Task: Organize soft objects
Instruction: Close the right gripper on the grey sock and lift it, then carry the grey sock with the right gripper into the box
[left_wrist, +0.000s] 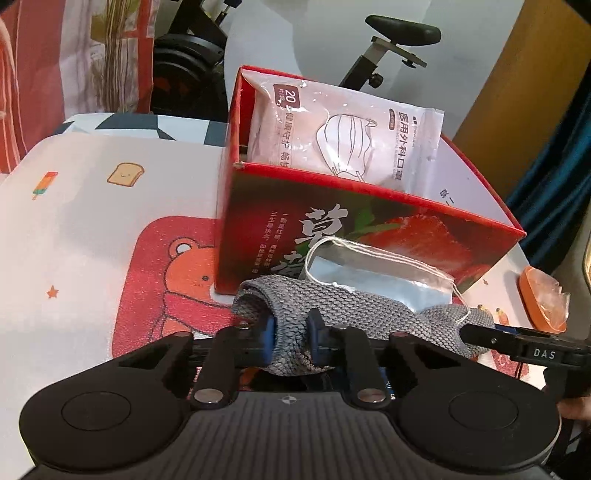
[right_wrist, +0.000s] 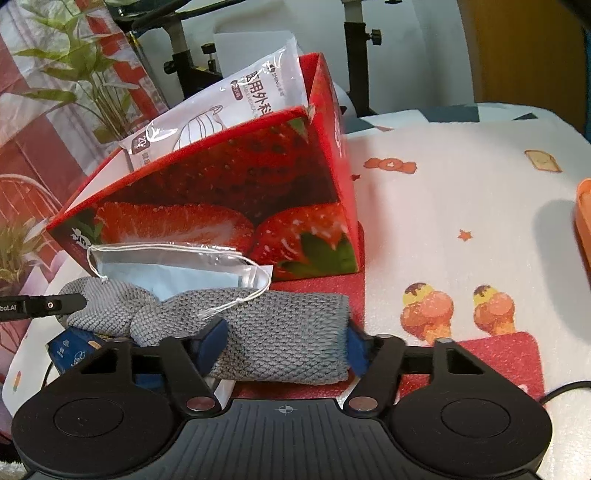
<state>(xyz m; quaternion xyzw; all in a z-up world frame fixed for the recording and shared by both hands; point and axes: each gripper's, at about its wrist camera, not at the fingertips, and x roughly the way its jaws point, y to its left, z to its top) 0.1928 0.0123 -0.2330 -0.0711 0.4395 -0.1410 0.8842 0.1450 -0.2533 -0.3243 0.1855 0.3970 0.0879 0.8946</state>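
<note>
A: Left gripper (left_wrist: 290, 334): blue pads nearly together, pinching a bunched fold of the grey knitted cloth (left_wrist: 343, 306); is the right one gripping too?

B: Right gripper (right_wrist: 284, 345): jaws about half apart, one pad on each side of the same cloth's rolled end; pads pressed against the knit; held, as far as I can see.

A: Cloth position: stretched between the two grippers, lying on the red bear mat (left_wrist: 162, 280); on top of it, a pale blue face mask (left_wrist: 373, 277) with white ear loops.

B: Mask: rests against the front of the red strawberry box (left_wrist: 369, 225); the box stands just behind the cloth, open at the top.

A: Inside the box: a sealed pack of masks (left_wrist: 347, 129), leaning upright; outside, to the right, an orange dish (left_wrist: 535, 299) on the patterned tablecloth (left_wrist: 92, 192).
</note>
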